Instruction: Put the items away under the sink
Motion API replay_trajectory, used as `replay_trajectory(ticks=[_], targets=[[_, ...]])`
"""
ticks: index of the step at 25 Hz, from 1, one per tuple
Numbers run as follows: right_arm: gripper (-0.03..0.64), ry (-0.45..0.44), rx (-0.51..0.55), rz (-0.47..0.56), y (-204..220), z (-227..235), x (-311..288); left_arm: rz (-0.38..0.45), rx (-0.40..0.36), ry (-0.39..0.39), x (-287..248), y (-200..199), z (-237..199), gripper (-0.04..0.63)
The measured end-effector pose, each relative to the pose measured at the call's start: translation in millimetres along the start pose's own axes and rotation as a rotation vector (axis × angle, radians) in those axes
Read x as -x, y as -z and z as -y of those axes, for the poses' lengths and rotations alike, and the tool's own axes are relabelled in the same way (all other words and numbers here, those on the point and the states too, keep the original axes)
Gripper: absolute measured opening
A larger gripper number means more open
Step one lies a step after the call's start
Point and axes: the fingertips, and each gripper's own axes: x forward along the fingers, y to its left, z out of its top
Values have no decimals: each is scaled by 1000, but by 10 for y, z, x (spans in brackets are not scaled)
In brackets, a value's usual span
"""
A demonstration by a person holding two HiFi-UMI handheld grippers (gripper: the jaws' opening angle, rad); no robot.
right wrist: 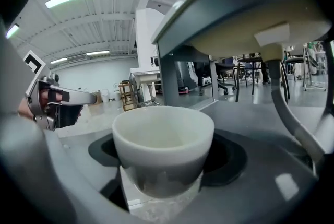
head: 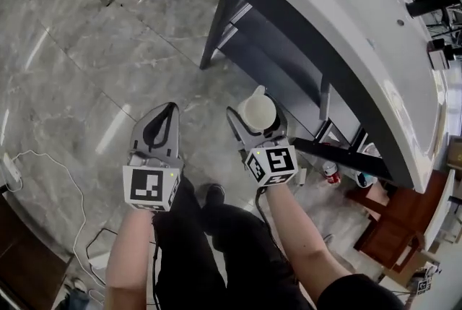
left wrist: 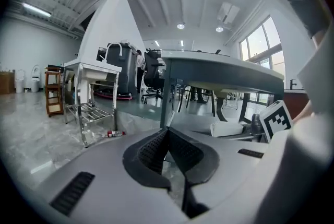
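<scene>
Right gripper (head: 258, 129) stands wide, clamped on a round white ceramic cup (right wrist: 163, 139); at nine o'clock, left gripper (head: 171, 110) is closed, empty.

left gripper (head: 168, 109): jaws together, empty | right gripper (head: 258, 118): jaws wide, clasping white cup (right wrist: 163, 139) | forearms (head: 292, 229): bare, side by side

Grey left hand-held gripper (head: 172, 108) and right hand-held gripper (head: 258, 113), dark-padded, each backed by a white cube (head: 151, 187) of black square markers. Black trousers (head: 209, 258) and black shoe (head: 214, 194) beside the cubes.
</scene>
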Motion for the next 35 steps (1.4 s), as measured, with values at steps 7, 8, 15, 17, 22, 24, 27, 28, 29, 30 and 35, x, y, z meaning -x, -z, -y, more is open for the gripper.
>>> replay_trajectory(ticks=[7, 8, 15, 17, 22, 24, 27, 28, 29, 30, 35], targets=[[403, 92, 18, 12, 686, 614, -752, 20, -10, 89, -912, 563, -387, 6], [403, 97, 24, 12, 782, 668, -839, 25, -11, 96, -1011, 634, -424, 6], [403, 171, 23, 37, 1366, 1186, -1495, 65, 0, 153, -1666, 1144, -705, 6], [403, 185, 29, 41, 1474, 1366, -1667, 79, -37, 165, -1749, 1262, -763, 6], [403, 233, 108, 40, 1599, 1762, -2070, 127, -27, 160, -1856, 1442, -966, 6], [403, 245, 123, 31, 1639, 1853, -2201, 131, -9, 136, -1860, 1489, -1065, 6], [403, 257, 104, 13, 1701, 1978, -2341, 124, -11, 125, -1860, 1541, -1090, 6], [403, 260, 97, 4, 1727, 2009, -2376, 120, -10, 128, -1853, 1555, -1077, 6], [403, 262, 95, -6, 1752, 2028, -2411, 118, -8, 132, -1844, 1567, -1065, 6], [403, 263, 100, -15, 1773, 2037, -2448, 117, -7, 135, -1836, 1576, -1059, 6], [403, 306, 111, -39, 1789, 2103, -2591, 114, -15, 134, -1876, 1567, -1057, 6]])
